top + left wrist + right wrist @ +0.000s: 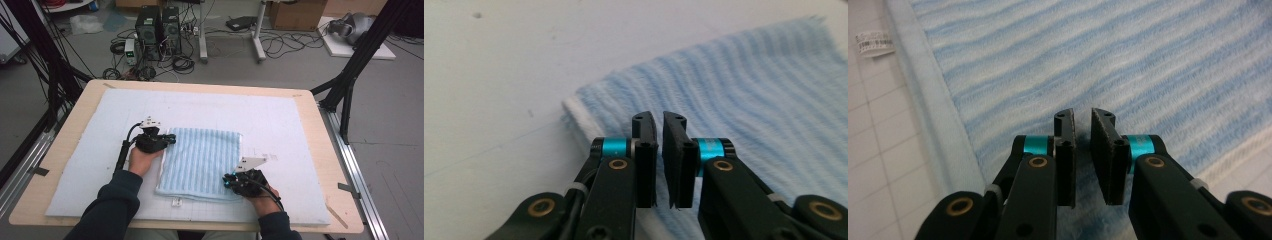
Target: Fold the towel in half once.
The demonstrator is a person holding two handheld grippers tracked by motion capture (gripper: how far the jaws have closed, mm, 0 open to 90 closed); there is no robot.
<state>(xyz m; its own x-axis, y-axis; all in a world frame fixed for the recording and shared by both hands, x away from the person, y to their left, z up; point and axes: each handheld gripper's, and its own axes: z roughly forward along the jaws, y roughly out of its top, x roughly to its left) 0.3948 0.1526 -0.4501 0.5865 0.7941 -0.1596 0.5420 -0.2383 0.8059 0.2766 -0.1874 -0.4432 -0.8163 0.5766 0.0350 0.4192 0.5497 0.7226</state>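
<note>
A: From the high view, where is the striped blue towel [202,162]?

B: Flat and folded on the white mat [280,120], near the person's edge of the table [320,150]. The left gripper [170,139] is at its far left corner, the right gripper [229,181] at its near right corner.

A: What do the gripper views add?

B: The weave and the jaws. In the left gripper view the left gripper [659,125] has its black jaws drawn almost together — a thin slit between the pads, nothing visibly in it — over the towel [749,100] near its white edge. In the right gripper view the right gripper [1083,120] is likewise nearly closed, a slightly wider slit, above the towel [1098,60], and a small printed tag [875,42] lies on the mat's grid beside the pale border.

A: Is cloth pinched?

B: I cannot tell. The tips hide the spot below them, and from above they are too small and dark to read.

A: And the hands?

B: The left hand [145,159] lies beside the towel's left edge, gripper pointing right towards the corner; the right hand [260,197] comes in from the bottom, gripper aimed left. Dark sleeves [110,210] are cut off at the bottom edge.
</note>
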